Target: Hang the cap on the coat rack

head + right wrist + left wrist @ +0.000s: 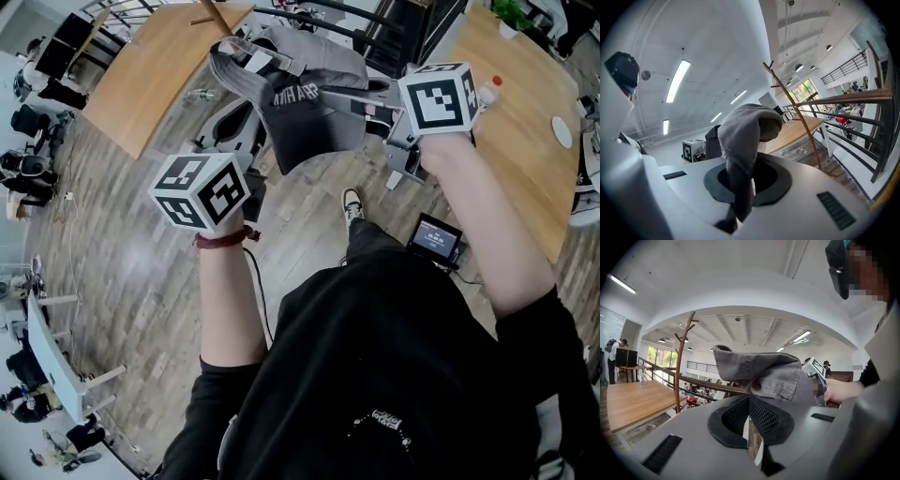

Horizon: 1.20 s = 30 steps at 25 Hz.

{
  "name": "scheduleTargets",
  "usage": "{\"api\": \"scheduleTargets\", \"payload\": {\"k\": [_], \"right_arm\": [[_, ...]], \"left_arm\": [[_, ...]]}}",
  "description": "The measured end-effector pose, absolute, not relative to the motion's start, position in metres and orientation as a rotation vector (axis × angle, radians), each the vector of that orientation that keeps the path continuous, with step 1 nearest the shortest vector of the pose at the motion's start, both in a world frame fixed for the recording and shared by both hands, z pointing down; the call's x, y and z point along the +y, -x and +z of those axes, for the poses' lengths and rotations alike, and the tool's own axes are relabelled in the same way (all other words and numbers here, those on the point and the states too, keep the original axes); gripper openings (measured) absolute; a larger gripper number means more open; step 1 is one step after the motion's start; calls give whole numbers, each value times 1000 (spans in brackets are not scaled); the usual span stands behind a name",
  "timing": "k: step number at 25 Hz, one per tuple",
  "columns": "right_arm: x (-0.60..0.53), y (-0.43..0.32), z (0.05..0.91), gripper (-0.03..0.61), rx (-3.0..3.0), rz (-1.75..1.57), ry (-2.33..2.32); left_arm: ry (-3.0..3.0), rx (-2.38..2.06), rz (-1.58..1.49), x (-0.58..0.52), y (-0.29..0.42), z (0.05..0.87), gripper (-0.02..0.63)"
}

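Note:
A grey cap hangs in the air between my two grippers, above the wood floor. My right gripper is shut on the cap's right side; in the right gripper view the grey cloth runs down between the closed jaws. My left gripper is at the cap's lower left edge, and in the left gripper view the cloth ends pinched at the closed jaw tips. The coat rack, a thin brown wooden branch stand, rises beyond the cap, to its left in the left gripper view and to its right in the right gripper view.
A wooden table stands at the far left and another at the right. A dark metal railing runs behind the rack. A small screen device lies on the floor near the person's shoe.

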State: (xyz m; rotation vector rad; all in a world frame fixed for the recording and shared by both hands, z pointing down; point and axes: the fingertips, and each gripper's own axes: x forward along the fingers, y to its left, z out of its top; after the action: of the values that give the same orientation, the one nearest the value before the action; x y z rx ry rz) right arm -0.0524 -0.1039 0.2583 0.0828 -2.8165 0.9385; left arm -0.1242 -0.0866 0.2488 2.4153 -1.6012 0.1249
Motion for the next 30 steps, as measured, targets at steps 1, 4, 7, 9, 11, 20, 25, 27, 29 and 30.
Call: {"api": "scheduleTargets", "payload": {"k": [1,4,7,9,11,20,25,27,29,30], "right_arm": [[-104,53,258,25,-2820,934,-83],[-104,51,258,26,-2826,931,-87],[-104,52,258,26,-2835,924,-68],[-104,52,258,25,-2833,930,-56],[-104,51,258,25,-2825,938,-62],[-103,52,257,26,-2814,950,-44],[-101,51,255,25,-2824,928,-11],[-101,51,254,26,-2824,932,-5],[-100,52,254,26,-2826,932,11],[-100,52,254,25,-2826,932,18]], "left_arm": [[-2419,-1601,129,-87,124,248,4],[-2433,-1595,139,-86,122,249,3],[-2434,-1600,152,-85,122,249,4],[-2427,-1611,155,-85,122,248,5],[-2420,-1611,155,-84,121,248,5],[-2402,-1622,144,-84,122,246,5],[-2404,-1639,141,-84,121,245,4],[-2404,-1643,144,-85,121,244,4],[-2406,-1648,151,-87,121,243,5],[-2407,-1651,152,-88,122,243,5]]}}
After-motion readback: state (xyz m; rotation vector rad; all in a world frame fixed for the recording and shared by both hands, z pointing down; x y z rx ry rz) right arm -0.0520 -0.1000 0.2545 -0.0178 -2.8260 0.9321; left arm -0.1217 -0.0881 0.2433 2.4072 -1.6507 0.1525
